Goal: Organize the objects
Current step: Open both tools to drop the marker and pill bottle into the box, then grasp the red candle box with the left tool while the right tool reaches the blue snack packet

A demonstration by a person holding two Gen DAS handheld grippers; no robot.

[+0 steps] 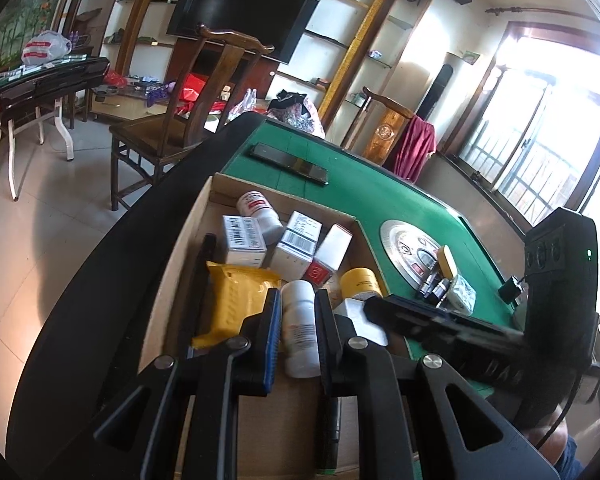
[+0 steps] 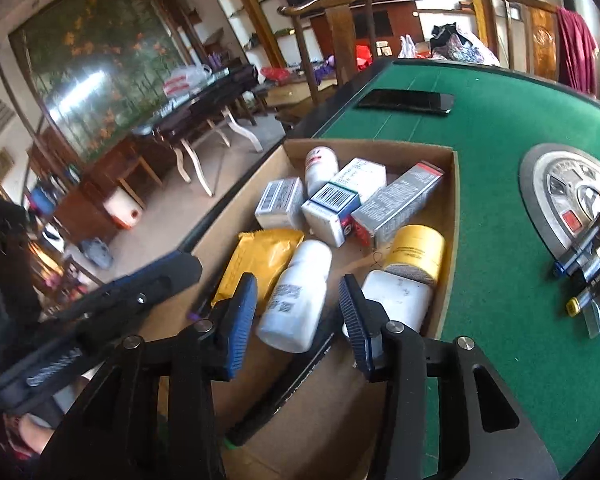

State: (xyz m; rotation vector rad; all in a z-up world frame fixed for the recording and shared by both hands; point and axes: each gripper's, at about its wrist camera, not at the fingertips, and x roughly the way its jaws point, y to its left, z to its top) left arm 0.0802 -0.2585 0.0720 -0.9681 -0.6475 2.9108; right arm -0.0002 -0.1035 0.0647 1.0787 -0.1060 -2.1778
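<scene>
A cardboard box [image 1: 180,248] [image 2: 452,208] on the green table holds a yellow pouch [image 1: 236,304] [image 2: 260,260], several white medicine boxes [image 1: 244,240] [image 2: 340,204], a yellow-lidded jar [image 1: 360,284] [image 2: 416,252] and a white bottle [image 1: 300,332] [image 2: 296,296] lying on its side. My left gripper [image 1: 298,312] is over the box, its jaws partly open on either side of the white bottle, which lies in the box below. My right gripper [image 2: 298,300] is open above the same bottle and holds nothing.
A black phone [image 1: 288,162] [image 2: 406,101] lies at the table's far side. A silver round panel [image 1: 412,256] [image 2: 560,196] sits mid-table with small batteries [image 1: 436,288] [image 2: 580,268] and packets beside it. Wooden chairs [image 1: 188,120] stand beyond the table edge.
</scene>
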